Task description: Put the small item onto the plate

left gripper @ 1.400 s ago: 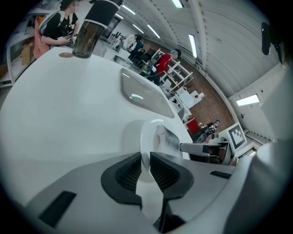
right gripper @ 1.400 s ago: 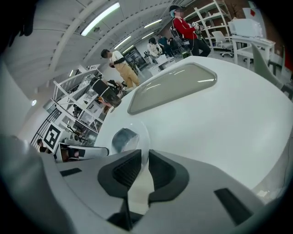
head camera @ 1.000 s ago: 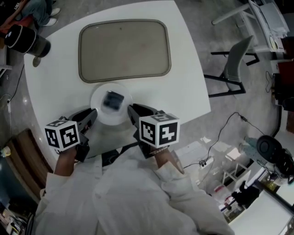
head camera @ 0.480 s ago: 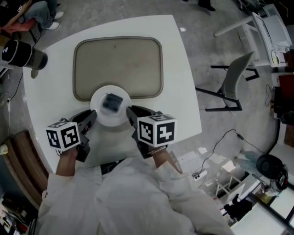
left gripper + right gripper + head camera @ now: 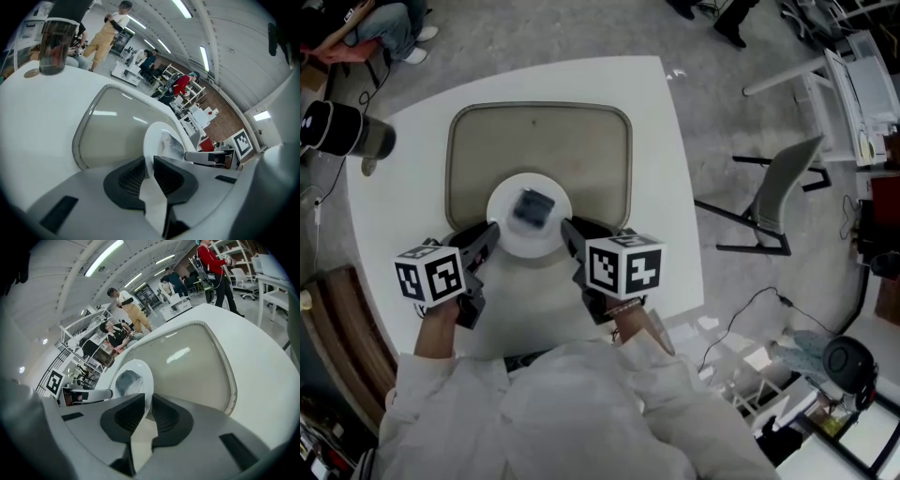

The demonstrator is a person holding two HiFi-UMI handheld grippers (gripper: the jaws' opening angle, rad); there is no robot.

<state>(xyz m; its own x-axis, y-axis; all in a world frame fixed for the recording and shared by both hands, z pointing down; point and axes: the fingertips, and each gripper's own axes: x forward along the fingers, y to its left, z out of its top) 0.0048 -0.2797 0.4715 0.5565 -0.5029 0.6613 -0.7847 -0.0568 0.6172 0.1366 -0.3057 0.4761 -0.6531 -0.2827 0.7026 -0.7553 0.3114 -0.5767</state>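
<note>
My left gripper (image 5: pixel 491 232) and right gripper (image 5: pixel 568 226) each clamp their fingers on opposite rims of the stiff, smooth white plate (image 5: pixel 547 239) at centre frame, overlapping the tray (image 5: pixel 591 141), and the small dark item (image 5: pixel 532 206) lying loose on it looks light enough to slide if I tilt.

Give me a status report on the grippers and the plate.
Both shut: left gripper on plate rim, right gripper on opposite rim. The small item sits on the plate. Plate overlaps near edge of tray; nothing blocking.
</note>
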